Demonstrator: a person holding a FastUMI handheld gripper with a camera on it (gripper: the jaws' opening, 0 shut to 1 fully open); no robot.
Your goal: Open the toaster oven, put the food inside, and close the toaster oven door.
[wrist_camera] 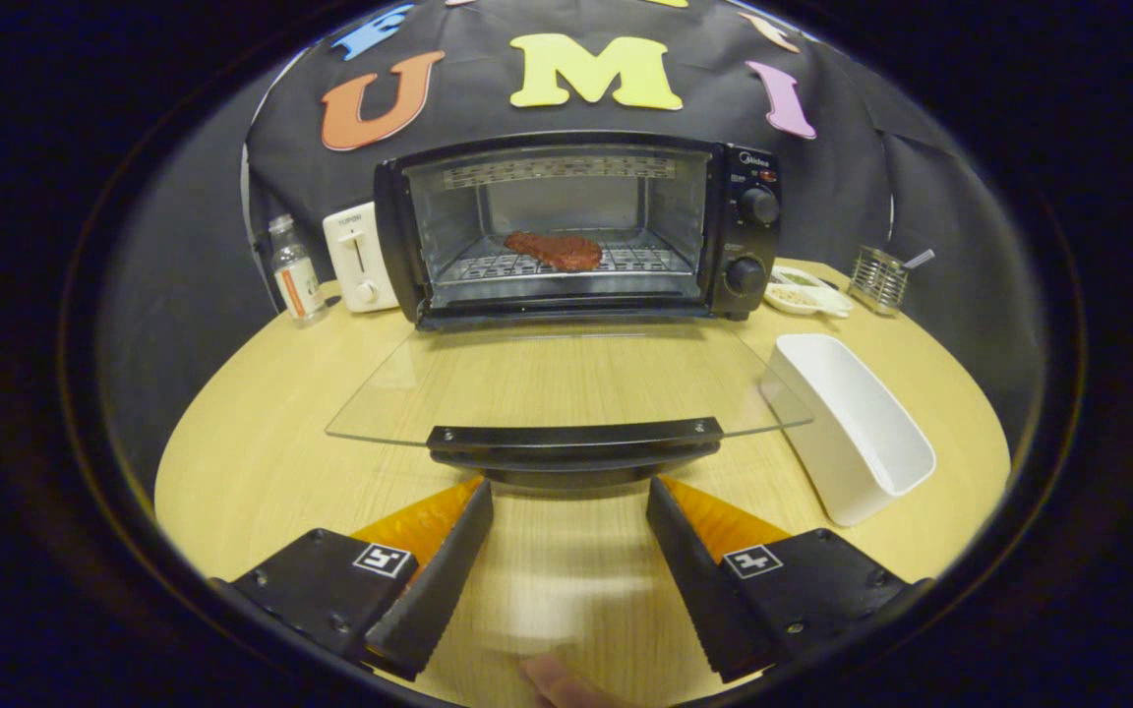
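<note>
Inside, reddish food (pixel 554 250), claw (pixel 569 516) spread wide

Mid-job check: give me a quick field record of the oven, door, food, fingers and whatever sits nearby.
oven: black toaster oven at the back of the round wooden table
door: glass door folded fully down, its black handle just ahead of the fingers
food: reddish-brown meat piece on the wire rack inside
gripper: fingers open, holding nothing
nearby: empty white rectangular tub beside the door, white toaster and clear bottle beside the oven
remaining: door not yet closed
</note>
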